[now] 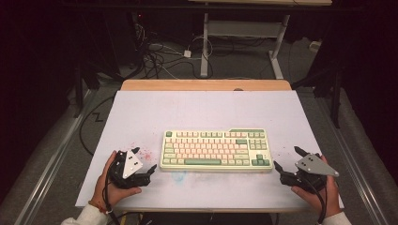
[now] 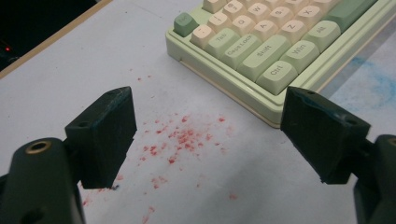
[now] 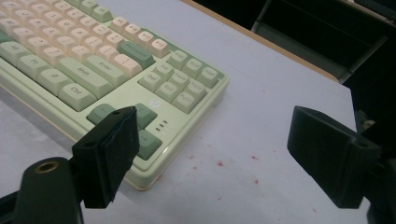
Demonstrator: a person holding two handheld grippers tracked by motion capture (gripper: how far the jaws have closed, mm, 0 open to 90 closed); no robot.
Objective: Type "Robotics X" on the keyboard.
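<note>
Two hand-held grippers flank a keyboard (image 1: 216, 150) at the near edge of a white table (image 1: 155, 110), and neither touches it: the work looks barely begun, with any grasp or lift of the keyboard not yet made. The left gripper (image 1: 144, 163), held by the left hand (image 1: 107, 184), rests near the keyboard's left end with its jaws spread wide and empty over a scatter of red specks (image 2: 180, 140). The right gripper (image 1: 287, 160), in the right hand (image 1: 324, 193), sits near the keyboard's right end, its jaws likewise wide apart and holding nothing. The jaws are blocky, matte black pads. The keyboard is a flat, rounded-corner slab of pale green plastic with cream and green keys, lying square at mid-table. A faint blue smudge (image 2: 373, 84) marks the matte tabletop by its near edge. Beyond the far, wood-edged rim, cables (image 1: 155, 58) lie on a dim floor.
</note>
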